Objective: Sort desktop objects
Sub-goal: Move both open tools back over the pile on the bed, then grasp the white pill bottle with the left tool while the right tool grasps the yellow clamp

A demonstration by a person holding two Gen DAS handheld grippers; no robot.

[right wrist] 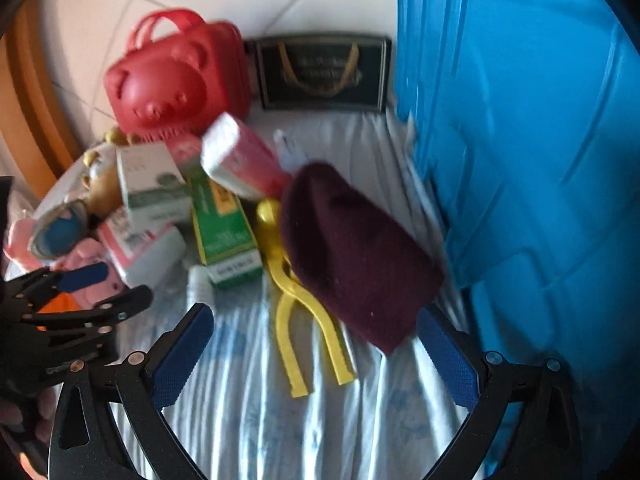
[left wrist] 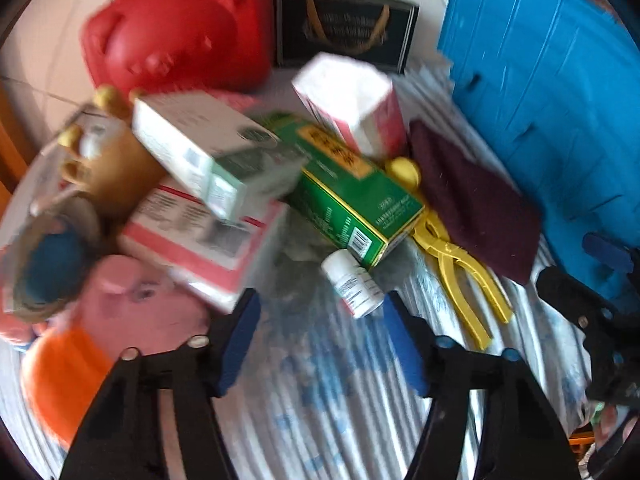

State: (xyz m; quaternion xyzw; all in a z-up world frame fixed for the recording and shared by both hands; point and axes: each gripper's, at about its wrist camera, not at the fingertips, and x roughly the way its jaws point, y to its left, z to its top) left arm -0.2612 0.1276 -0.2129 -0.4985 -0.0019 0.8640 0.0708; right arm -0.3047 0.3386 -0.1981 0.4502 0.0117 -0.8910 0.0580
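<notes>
**Blue-padded grippers over a messy pile**

Blue pads on both grippers, nothing between either pair. Left gripper has its jaws partway apart over the striped cloth, with a small white bottle lying just ahead of the gap. Right gripper is spread wide, pointing at the yellow tongs, whose handles lie splayed apart on the cloth, clamped on nothing. Maroon hat overlaps them beside the blue bin. Green box, white box and pink carton are heaped left of that, red bag behind. Pretty blurry overall.
</notes>
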